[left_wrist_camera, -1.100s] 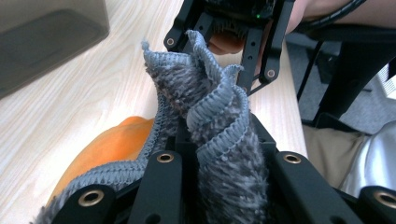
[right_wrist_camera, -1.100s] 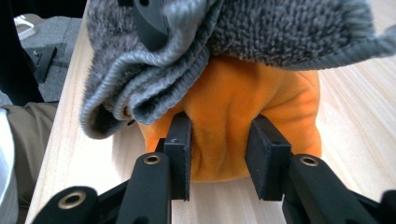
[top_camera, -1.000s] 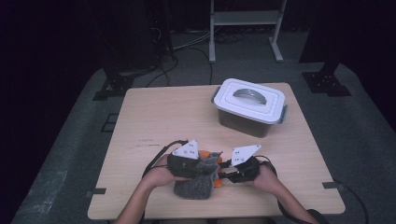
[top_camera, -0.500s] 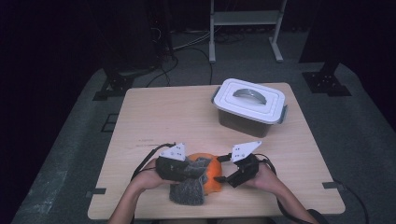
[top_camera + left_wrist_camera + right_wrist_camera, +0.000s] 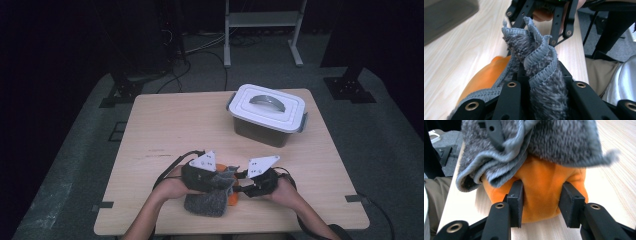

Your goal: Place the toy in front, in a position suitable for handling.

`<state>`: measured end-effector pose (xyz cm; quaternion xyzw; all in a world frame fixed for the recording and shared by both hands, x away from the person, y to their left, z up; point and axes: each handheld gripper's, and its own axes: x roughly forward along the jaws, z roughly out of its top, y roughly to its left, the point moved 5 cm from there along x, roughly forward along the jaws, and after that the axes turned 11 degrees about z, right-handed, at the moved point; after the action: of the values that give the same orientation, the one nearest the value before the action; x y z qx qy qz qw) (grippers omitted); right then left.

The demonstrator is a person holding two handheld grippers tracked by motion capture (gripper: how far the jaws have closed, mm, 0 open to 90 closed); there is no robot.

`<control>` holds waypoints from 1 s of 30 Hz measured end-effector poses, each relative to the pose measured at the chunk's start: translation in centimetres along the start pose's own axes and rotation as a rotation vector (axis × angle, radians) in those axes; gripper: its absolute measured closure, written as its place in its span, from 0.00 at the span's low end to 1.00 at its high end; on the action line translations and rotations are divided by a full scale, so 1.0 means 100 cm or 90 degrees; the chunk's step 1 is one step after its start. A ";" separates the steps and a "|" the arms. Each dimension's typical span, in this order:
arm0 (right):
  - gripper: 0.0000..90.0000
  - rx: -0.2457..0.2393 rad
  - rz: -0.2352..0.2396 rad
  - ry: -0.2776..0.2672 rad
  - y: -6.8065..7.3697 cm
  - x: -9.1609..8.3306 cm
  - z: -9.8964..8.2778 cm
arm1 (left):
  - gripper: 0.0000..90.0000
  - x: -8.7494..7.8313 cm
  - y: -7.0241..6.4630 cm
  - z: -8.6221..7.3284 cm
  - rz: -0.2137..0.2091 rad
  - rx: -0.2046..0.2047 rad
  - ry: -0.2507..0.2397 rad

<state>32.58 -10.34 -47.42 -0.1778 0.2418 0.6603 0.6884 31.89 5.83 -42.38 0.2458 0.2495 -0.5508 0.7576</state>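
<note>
Both hand-held grippers are engaged near the table's [image 5: 165, 125] front edge: the left gripper [image 5: 207, 176] is clamped on the grey fuzzy cloth [image 5: 541, 62], the right gripper's [image 5: 541, 202] jaws, just closing, are pressed against the orange plush [image 5: 544, 187] beneath it, while the lidded white box [image 5: 267, 112] stands well apart.

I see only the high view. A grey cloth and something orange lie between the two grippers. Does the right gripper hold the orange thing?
Observer: Yes. In the right gripper view the right gripper has its jaws pressed on both sides of the orange soft thing; they have just been closing on it.
Operator: And the left one, what does it hold?
Observer: The left gripper is shut on a bunched fold of the grey cloth.
Operator: Does the cloth cover the orange thing?
Observer: Partly. The cloth drapes over its top; its lower front is bare.
</note>
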 end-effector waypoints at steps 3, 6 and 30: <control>0.67 -0.003 0.001 -0.003 0.001 0.002 0.002 | 0.79 -0.011 0.007 -0.007 0.014 -0.021 -0.010; 0.67 -0.003 0.003 -0.005 0.000 0.002 0.002 | 0.79 -0.020 0.013 -0.015 0.028 -0.036 -0.014; 0.47 0.008 -0.017 0.022 -0.006 -0.025 -0.008 | 0.79 -0.014 0.021 -0.027 0.029 -0.072 -0.030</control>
<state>33.04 -12.86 -46.66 -0.1879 0.2555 0.6463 0.6941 33.28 9.13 -43.28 0.1956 0.2565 -0.5240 0.7883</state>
